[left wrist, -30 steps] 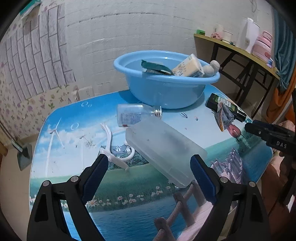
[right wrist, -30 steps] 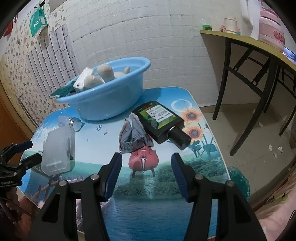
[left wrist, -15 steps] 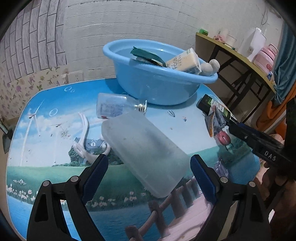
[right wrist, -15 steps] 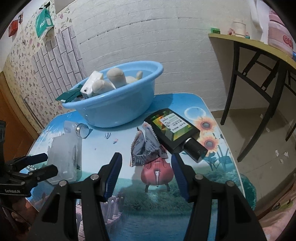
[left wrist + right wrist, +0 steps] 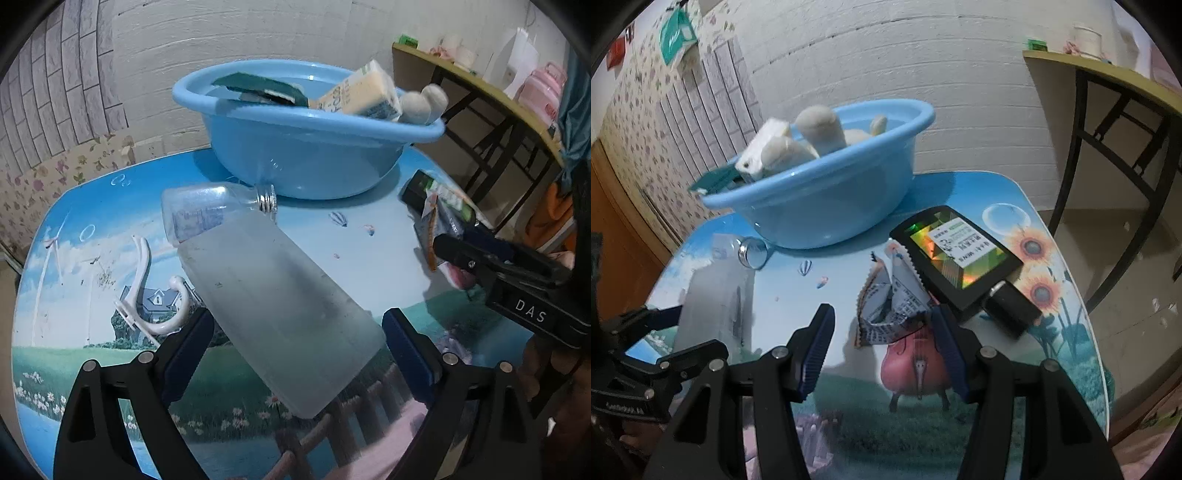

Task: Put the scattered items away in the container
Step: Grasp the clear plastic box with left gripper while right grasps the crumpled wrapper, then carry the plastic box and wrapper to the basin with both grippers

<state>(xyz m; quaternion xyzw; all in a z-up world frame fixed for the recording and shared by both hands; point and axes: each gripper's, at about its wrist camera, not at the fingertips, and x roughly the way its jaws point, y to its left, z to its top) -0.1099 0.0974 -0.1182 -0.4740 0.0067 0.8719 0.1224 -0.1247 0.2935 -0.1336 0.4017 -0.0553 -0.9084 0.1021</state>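
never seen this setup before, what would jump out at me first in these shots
The bright blue basin at the back of the picture-printed table, already piled with a carton, a sponge and pale plush things. Next, the big frosted plastic box lying between the open left gripper's fingers, with a clear bottle just behind it. Ahead of the open right gripper lie a crumpled wrapper and a black bottle.

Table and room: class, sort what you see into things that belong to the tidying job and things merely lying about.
Belongs to the job:
blue basin
frosted plastic box
clear bottle
white hook
black bottle
crumpled wrapper

Just lying about:
side table
pink flask
white cup
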